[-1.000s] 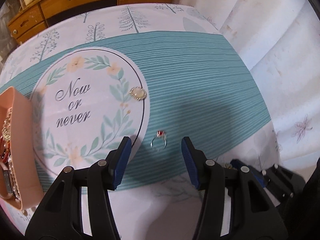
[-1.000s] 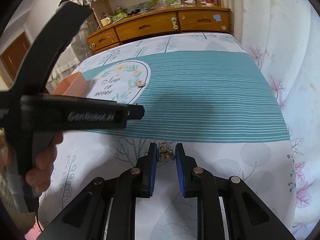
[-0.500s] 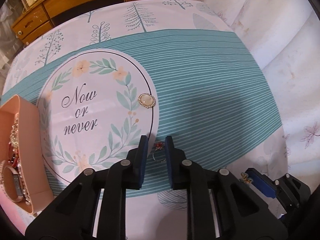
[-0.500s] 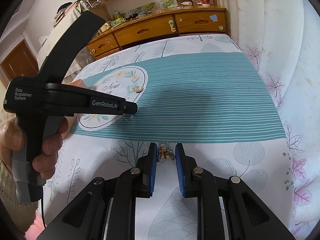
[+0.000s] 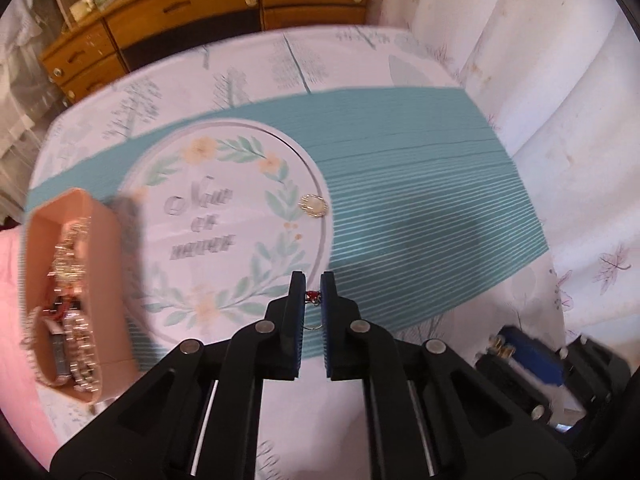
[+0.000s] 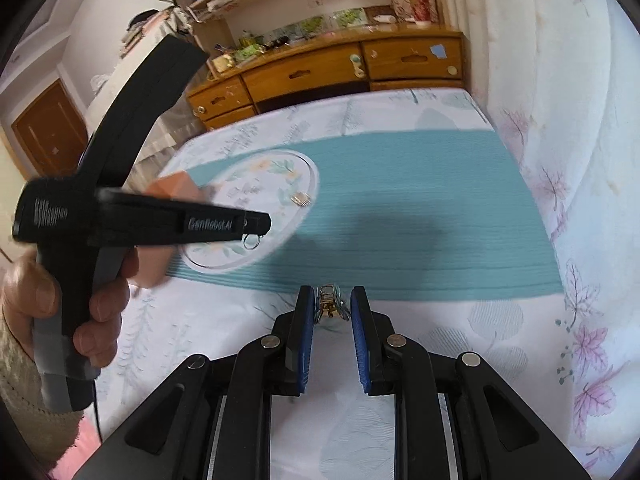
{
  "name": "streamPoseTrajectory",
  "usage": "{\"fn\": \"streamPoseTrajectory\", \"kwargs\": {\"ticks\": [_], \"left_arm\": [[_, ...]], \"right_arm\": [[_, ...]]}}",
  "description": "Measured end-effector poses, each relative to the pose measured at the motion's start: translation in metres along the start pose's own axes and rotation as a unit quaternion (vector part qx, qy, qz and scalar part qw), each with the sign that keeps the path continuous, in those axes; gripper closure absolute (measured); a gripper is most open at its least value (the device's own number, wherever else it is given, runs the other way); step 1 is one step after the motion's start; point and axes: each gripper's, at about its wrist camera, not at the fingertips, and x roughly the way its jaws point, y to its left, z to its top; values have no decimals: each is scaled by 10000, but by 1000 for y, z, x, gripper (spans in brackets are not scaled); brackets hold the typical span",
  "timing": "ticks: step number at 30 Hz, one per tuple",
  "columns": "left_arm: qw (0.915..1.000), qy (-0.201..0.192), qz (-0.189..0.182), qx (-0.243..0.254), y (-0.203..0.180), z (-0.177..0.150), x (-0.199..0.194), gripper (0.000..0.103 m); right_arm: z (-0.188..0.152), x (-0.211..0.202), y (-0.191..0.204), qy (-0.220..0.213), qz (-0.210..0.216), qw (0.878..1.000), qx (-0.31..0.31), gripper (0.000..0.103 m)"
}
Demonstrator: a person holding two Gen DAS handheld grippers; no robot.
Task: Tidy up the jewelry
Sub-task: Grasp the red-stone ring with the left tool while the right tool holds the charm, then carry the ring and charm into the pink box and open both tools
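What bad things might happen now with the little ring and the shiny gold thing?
The ring is pinched only at the very tip of the left gripper, above the cloth, so it might slip out before reaching the pink box. The gold piece sits between the right gripper's jaws and could drop too. The box looks crowded with jewelry already.

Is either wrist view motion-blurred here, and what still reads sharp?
Left wrist view: the bedspread lettering and pink jewelry box smear, while the left gripper and its ring stay crisp. Right wrist view: background softly blurred, right gripper sharp.
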Motion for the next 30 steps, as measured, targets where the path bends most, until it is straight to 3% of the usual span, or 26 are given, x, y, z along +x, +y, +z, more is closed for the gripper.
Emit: {"fn": "streamPoseTrajectory", "kwargs": {"ticks": [9,17,22,26,30], "left_arm": [[9971,-524,514,-221,69,-9,-85,98],[9900,-823,971,-610,146,-8,-141,98],[9872,-703,1027,-992,201,-6,-136,98],[9857,-506,944,-1297,236,-8,-111,98],[9847,-290,874,-1477,259,-9,-75,98]], "right_arm": [[80,-38,67,-299,537,9967,-526,85],[158,-20,148,-55,987,9921,-777,85],[181,34,212,497,1147,9869,-1023,85],[173,93,249,1026,1121,9817,-1149,85],[155,135,261,1423,1165,9757,-1190,85]]}}
